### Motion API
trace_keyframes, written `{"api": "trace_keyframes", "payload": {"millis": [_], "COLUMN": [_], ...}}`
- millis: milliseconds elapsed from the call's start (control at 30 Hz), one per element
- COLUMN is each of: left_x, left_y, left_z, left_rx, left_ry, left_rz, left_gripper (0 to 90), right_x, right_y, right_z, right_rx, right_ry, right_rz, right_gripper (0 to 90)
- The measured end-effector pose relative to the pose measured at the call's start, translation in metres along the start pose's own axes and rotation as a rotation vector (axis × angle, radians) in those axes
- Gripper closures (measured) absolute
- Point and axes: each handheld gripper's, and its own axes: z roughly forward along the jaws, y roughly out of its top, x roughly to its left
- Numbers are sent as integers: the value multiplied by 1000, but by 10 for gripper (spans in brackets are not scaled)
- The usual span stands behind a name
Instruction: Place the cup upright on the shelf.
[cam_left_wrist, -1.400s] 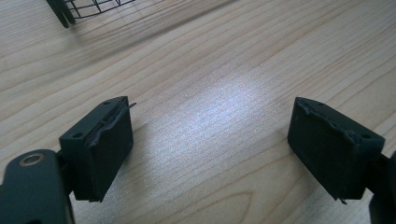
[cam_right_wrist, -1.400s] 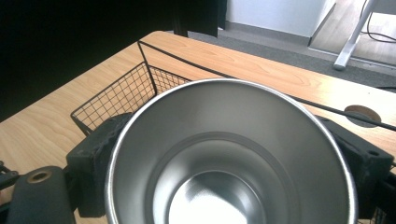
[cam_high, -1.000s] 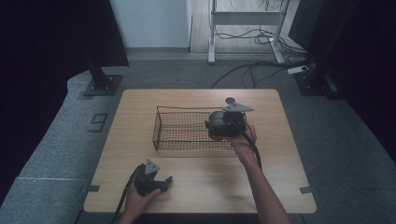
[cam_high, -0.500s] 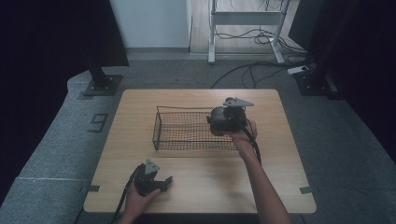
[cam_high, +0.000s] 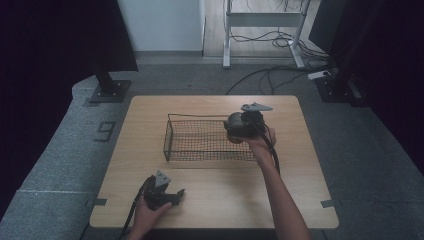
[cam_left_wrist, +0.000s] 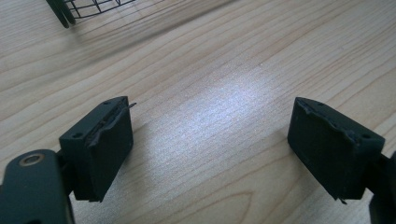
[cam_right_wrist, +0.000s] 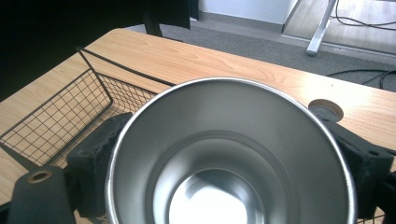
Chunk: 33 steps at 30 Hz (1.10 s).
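The left gripper (cam_high: 172, 196) was held low with jaws spread wide, while the right gripper (cam_high: 235, 129) was held out on an outstretched forearm, jaws clamped.

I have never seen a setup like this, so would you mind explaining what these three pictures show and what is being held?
A person sits at a wooden table with a hand-held claw in each hand; there is no robot arm. The high view looks down from above the person's side. A black wire basket stands on the table. The right claw, over the basket's right end, is shut on a shiny metal cup. The right gripper view rides on that claw: its black jaws sit either side of the cup, and you look into the cup's open mouth, with the basket behind. The left claw rests near the table's front edge. Its own camera shows the jaws wide apart, with bare wood between them.
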Motion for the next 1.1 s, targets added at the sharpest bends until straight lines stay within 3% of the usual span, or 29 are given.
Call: {"api": "trace_keyframes", "payload": {"millis": [500, 1100], "left_x": [0, 0], "left_y": [0, 0], "left_z": [0, 0], "left_rx": [2, 2], "left_ry": [-1, 0], "left_rz": [1, 2], "left_gripper": [140, 140], "right_x": [-2, -13], "right_y": [-7, -30], "right_z": [19, 42], "right_rx": [42, 106], "right_ry": [-21, -47], "right_rz": [4, 43], "right_gripper": [131, 131]}}
